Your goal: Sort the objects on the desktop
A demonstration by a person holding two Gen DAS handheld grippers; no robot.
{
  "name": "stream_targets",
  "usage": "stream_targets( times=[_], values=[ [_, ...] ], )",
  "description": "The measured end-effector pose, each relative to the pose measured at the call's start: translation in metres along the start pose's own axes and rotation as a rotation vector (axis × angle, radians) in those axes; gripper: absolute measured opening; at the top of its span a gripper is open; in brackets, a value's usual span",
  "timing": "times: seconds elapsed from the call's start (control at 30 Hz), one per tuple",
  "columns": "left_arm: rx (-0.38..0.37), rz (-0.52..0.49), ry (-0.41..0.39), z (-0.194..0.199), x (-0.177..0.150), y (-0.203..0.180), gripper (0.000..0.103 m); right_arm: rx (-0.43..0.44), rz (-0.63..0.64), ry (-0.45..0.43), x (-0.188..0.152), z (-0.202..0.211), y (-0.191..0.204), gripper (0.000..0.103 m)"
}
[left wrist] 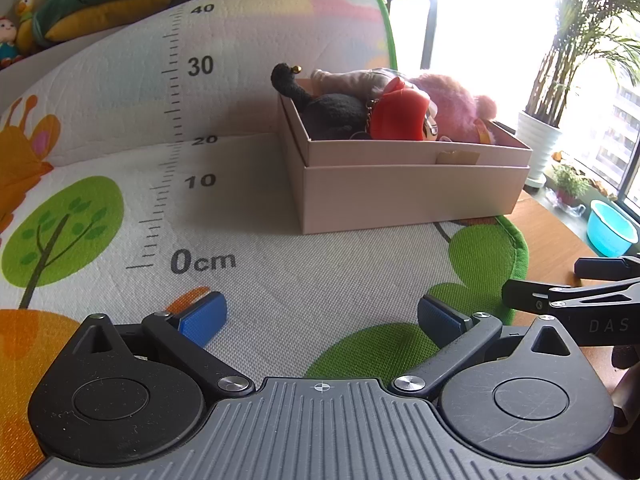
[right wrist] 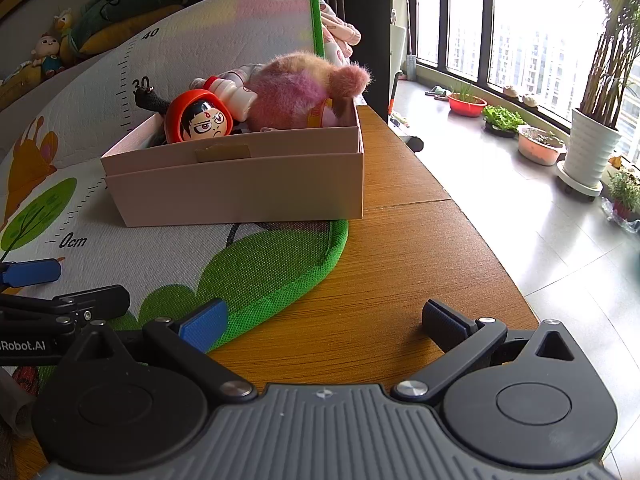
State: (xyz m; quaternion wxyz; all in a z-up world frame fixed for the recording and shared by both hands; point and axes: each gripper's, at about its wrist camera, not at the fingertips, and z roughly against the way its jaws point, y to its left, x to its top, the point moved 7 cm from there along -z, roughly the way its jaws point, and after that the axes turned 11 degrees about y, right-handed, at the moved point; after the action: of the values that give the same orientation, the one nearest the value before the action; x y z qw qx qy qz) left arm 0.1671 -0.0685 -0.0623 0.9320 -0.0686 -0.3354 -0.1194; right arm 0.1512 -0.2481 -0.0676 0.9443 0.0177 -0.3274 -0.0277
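A pale pink box (left wrist: 412, 196) (right wrist: 240, 188) stands on the printed play mat (left wrist: 280, 280) (right wrist: 256, 264). Inside it lie a black plush (left wrist: 332, 114), a red-hooded figure (left wrist: 400, 114) (right wrist: 200, 118), a white bottle-like toy (right wrist: 234, 94) and a pink furry plush (left wrist: 460, 106) (right wrist: 296, 92). My left gripper (left wrist: 322, 318) hovers open over the mat in front of the box, nothing between its blue pads. My right gripper (right wrist: 324, 322) is open over the mat's green edge and the wooden table, also holding nothing. Each gripper shows at the side of the other's view.
The mat curls up behind the box, with a printed ruler (left wrist: 176, 140). Plush toys (left wrist: 100, 4) sit on a sofa at the back left. The wooden table (right wrist: 400, 272) ends at the right; beyond it lie a tiled floor, potted plants (right wrist: 592, 152) and a blue basin (left wrist: 612, 234).
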Motion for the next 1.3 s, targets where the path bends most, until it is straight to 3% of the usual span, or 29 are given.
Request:
stream_targets(
  times=[1.3],
  values=[
    [-0.001, -0.001, 0.000, 0.0002, -0.0002, 0.0005, 0.103, 0.000, 0.000, 0.000, 0.0001, 0.0001, -0.0002, 0.103]
  ],
)
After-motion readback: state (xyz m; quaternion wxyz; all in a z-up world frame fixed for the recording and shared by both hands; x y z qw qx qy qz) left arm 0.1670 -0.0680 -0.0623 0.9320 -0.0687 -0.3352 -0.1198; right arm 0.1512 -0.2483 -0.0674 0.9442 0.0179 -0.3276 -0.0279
